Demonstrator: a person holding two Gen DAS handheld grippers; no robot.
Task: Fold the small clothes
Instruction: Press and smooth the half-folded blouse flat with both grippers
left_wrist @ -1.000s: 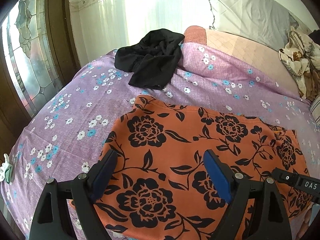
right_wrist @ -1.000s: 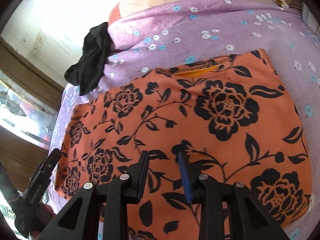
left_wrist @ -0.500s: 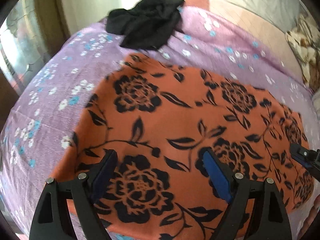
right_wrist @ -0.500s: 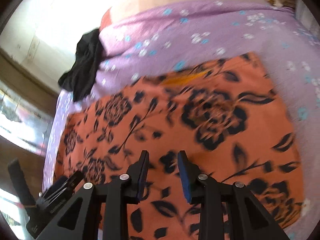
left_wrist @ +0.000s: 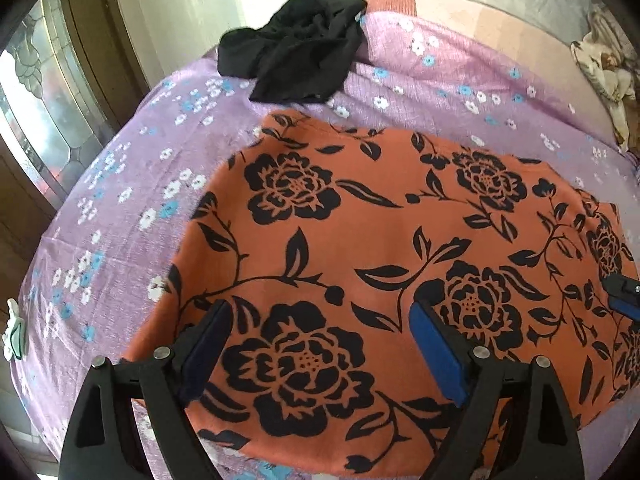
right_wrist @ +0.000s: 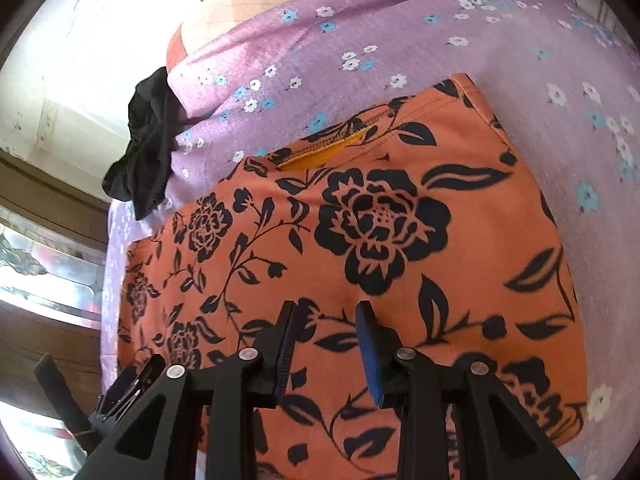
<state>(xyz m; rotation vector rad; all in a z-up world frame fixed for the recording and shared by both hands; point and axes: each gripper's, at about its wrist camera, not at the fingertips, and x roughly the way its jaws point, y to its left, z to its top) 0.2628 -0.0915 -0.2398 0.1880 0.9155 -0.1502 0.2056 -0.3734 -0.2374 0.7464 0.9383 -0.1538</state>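
Observation:
An orange garment with black flowers (left_wrist: 384,240) lies flat on the purple floral bedspread (left_wrist: 120,208). It also shows in the right wrist view (right_wrist: 360,240), with a yellow-lined opening (right_wrist: 324,152) at its far edge. My left gripper (left_wrist: 320,344) is wide open and empty, just above the garment's near left part. My right gripper (right_wrist: 326,336) is open with a narrower gap, empty, above the garment's near edge. The right gripper's tip shows at the right edge of the left wrist view (left_wrist: 624,300).
A crumpled black garment (left_wrist: 296,60) lies at the far edge of the bedspread (right_wrist: 440,40), also seen in the right wrist view (right_wrist: 148,148). A patterned cloth (left_wrist: 608,76) lies at the far right. A glass-paned door (left_wrist: 44,112) stands left.
Both grippers have come lower and closer over the orange garment. Their jaws stand as before. The garment has not moved.

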